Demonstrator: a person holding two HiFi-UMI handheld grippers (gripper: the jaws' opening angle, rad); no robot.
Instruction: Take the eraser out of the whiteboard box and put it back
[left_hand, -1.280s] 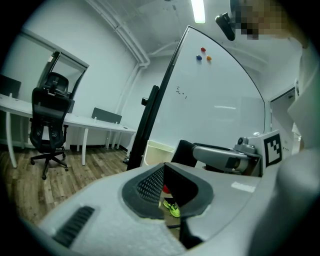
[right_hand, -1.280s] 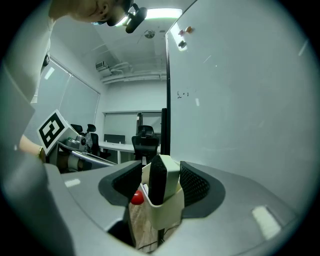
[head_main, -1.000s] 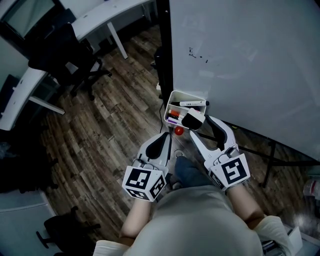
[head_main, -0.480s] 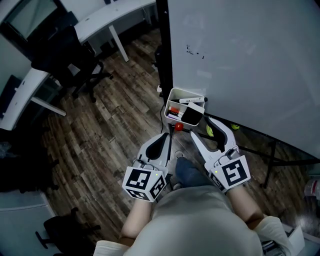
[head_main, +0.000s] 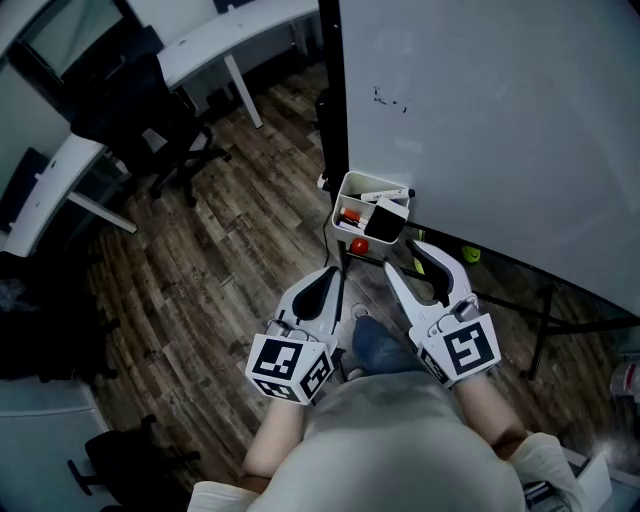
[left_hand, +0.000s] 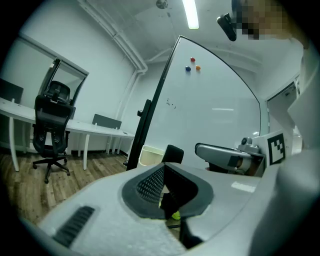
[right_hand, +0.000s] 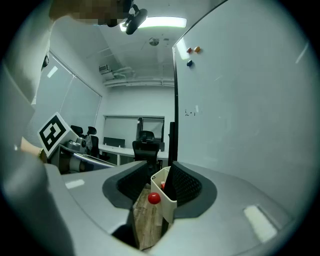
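1. Black on one face and white on the other, the eraser (head_main: 384, 221) leans inside the whiteboard box (head_main: 343, 190). Its upper end stands above the rim on the side nearest the board.
2. The white box hangs at the lower left corner of the whiteboard (head_main: 500, 120). It also holds a white marker (head_main: 381, 194), which lies across its far rim, and something red-orange (head_main: 349, 215) lower down.
3. A small red round thing (head_main: 358, 246) sits against the box's near outer wall.
4. The right gripper (head_main: 408, 256) points at the box from just short of it and does not touch it. Its jaws stand apart, though they have just been closing, and nothing lies between the pads. In the right gripper view, the box's near corner and the red round thing show through the gap, beyond the tips.
5. The left gripper (head_main: 333, 272) is just beside the right one, on its left. Its jaws are together and it holds nothing.
6. A small yellow-green thing (head_main: 470, 255) lies under the board, to the right of the right gripper.
7. A dark wood-plank floor (head_main: 220, 250) spreads out to the left. A black office chair (head_main: 130, 110) stands there at a white desk (head_main: 200, 45), well apart from the box.
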